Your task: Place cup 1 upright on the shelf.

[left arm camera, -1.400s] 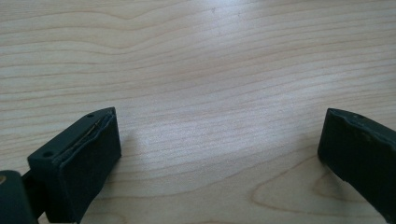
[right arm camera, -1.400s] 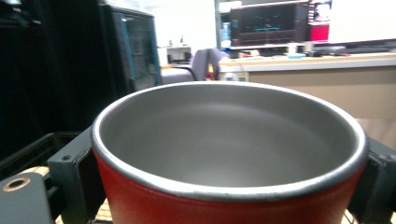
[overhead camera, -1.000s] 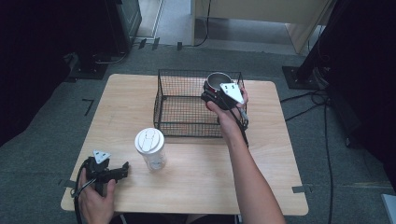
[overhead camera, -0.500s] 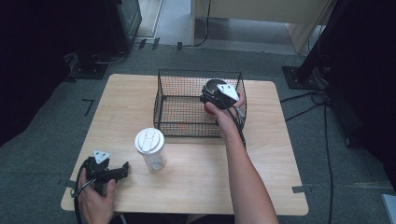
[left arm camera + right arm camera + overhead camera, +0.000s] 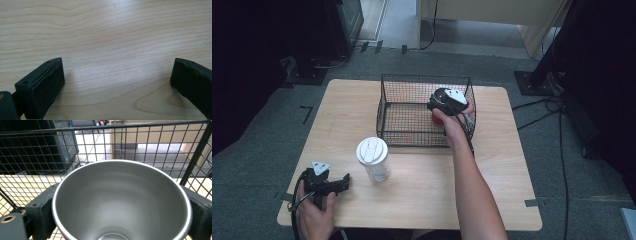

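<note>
Jaws on the right gripper point(image 5: 443, 104) were clamped on a metal cup point(image 5: 122, 202), one on each side of it, so they were about as wide as the cup and no wider. From the right gripper view you looked straight down into the cup, bare grey steel inside with nothing in it that I could see, and the black mesh of the basket point(image 5: 105, 142) stood right behind the rim. From the high view the cup point(image 5: 438, 117) showed a bit of red outside just under the gripper, and it sat within the basket point(image 5: 404, 105) walls, over on the right-hand side near the far corner. Couldn't tell whether it was resting on the basket floor or hanging a bit above it, the hand point(image 5: 453, 122) covered that part.

Left gripper point(image 5: 328, 184) was way off at the near left corner of the counter point(image 5: 507, 165), well apart from the basket. Its jaws were spread wide with nothing between them, just wood grain point(image 5: 112, 50) showing in the gap in the left gripper view. It lay low on the counter with the person's left hand point(image 5: 312, 212) wrapped around it.

Between the two, a clear tumbler point(image 5: 374, 160) with a white lid stood upright on the counter, just in front of the basket's near left corner, not touching it as far as I could see.
</note>
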A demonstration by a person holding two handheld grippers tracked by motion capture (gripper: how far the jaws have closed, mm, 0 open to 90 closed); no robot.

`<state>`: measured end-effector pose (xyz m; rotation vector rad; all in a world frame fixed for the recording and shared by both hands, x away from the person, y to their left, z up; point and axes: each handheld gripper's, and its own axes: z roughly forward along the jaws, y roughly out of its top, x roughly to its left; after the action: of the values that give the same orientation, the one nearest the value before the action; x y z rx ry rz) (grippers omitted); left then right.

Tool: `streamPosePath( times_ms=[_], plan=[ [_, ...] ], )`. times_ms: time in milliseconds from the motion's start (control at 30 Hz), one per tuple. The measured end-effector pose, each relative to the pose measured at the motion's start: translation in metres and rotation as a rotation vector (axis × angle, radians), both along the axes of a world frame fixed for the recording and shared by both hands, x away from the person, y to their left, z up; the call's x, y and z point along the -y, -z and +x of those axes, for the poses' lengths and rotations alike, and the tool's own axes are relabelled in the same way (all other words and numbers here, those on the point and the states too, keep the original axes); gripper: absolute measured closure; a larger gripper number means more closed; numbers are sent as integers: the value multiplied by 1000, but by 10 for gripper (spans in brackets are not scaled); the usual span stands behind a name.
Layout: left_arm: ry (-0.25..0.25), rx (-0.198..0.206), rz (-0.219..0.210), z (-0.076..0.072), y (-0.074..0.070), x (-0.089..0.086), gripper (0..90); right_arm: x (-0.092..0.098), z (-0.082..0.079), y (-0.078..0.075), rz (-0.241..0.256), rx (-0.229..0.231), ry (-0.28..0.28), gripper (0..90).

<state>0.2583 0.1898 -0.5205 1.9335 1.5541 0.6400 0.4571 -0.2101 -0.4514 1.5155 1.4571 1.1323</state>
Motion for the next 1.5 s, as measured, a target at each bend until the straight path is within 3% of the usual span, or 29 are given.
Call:
streamPosePath(
  times_ms=[200, 333, 467, 767, 1000, 1200, 1433, 1500],
  plan=[
    [1, 0, 1, 0, 0, 0, 0, -4, -2, -3, 0, -9, -63, 55],
    [0, 0, 0, 0, 0, 0, 0, -6, -2, -5, -13, 5, -76, 0],
    [0, 0, 0, 0, 0, 0, 0, -7, -3, -11, -19, 16, -89, 0],
    [0, 0, 0, 0, 0, 0, 0, -2, -10, -29, 11, 109, -72, 0],
    [0, 0, -1, 0, 0, 0, 0, -5, -21, -50, 50, 165, -91, 0],
    [-1, 0, -1, 0, 0, 0, 0, -8, -30, -59, 82, 157, -117, 0],
    [-1, 0, -1, 0, 0, 0, 0, -16, -51, -65, 65, 174, -183, 0],
    [-1, 1, -1, 0, 0, 0, 0, -17, -57, -64, 81, 172, -209, 0]
  ],
)
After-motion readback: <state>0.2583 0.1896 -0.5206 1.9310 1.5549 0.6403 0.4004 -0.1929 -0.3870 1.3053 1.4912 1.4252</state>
